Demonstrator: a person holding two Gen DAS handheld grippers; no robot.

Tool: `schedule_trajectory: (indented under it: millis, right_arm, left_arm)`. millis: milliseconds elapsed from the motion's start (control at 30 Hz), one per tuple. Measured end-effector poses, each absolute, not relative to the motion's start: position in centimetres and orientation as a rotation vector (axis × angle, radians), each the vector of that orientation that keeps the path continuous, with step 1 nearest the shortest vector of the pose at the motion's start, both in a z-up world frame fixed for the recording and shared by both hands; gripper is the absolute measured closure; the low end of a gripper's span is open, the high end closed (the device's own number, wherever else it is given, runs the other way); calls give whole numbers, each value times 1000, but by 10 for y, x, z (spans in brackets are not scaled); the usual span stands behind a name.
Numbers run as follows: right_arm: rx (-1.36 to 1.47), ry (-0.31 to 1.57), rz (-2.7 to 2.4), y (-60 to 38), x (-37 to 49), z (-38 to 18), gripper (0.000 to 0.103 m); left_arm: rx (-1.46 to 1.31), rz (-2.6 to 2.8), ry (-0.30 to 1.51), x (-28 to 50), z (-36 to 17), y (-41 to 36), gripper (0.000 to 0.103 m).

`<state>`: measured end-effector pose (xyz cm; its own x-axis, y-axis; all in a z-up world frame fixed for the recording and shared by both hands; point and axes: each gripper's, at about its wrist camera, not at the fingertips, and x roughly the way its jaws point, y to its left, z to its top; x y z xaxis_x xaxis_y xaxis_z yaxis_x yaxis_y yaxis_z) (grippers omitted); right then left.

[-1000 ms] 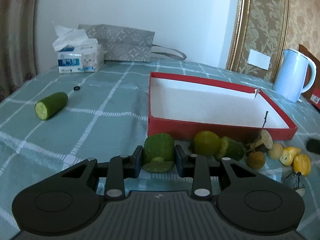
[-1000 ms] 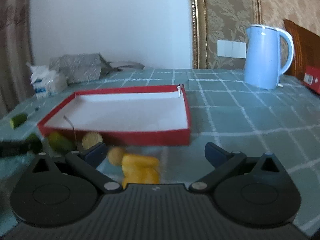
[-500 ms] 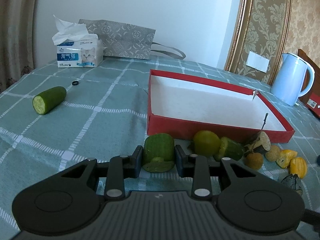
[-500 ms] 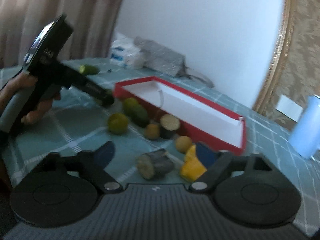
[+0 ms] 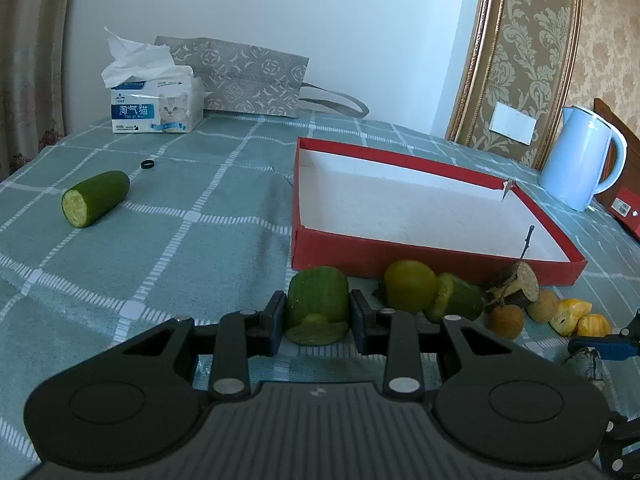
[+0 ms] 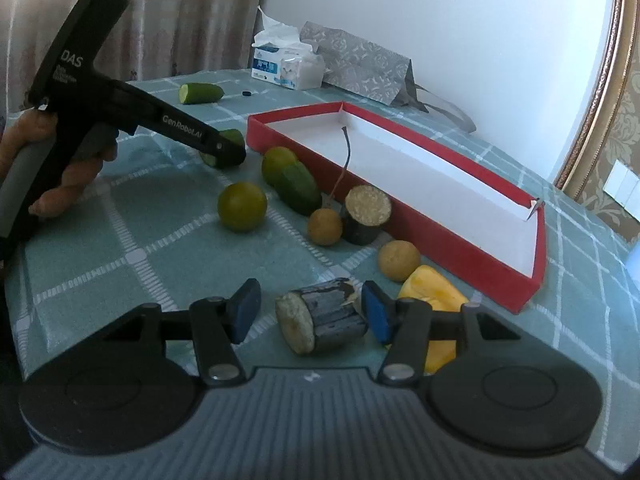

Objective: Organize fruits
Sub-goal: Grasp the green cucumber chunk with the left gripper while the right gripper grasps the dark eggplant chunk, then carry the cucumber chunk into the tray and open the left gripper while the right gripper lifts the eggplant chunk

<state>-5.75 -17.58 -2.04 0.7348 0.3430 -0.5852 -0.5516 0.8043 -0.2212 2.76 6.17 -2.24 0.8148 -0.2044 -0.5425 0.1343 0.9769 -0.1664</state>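
Red shallow cardboard tray (image 6: 472, 236), white-lined and holding no fruit, lies ahead and right of the right gripper (image 6: 310, 314). Left gripper (image 5: 318, 316) is clamped on a green cucumber chunk (image 5: 318, 300), tray just beyond it. Dark-skinned cut stalk piece (image 6: 322, 326) sits between the right gripper's closing jaws; right pad about touching, left pad apart. Its long axis runs across the jaws.

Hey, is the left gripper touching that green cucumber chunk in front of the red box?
Touching. The left wrist view shows the left gripper with both jaws pressed flat against the sides of the cucumber chunk, no gap either side.
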Motion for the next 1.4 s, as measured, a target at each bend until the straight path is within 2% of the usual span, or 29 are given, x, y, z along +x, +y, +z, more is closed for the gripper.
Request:
schedule_trajectory:
  millis: [33, 300, 567, 800, 1067, 1400]
  right_arm:
    - [-398, 545, 501, -176, -58, -21, 60]
    - [-303, 552, 512, -184, -56, -17, 59]
    - [-291, 439, 483, -179, -64, 1, 59]
    - [-225, 346, 400, -187, -58, 5, 59]
    - [-163, 233, 278, -202, -48, 15, 59]
    - [-154, 278, 191, -213, -28, 6, 60]
  left_arm:
    - [-123, -181, 592, 28, -22, 62, 71]
    - [-123, -181, 591, 28, -22, 62, 71]
    - [-89, -156, 556, 19, -17, 57, 71]
    - [-67, -185, 506, 20, 12, 52, 71]
    - [-47, -237, 514, 82, 34, 17, 71]
    - [3, -248, 675, 163, 6, -25, 70]
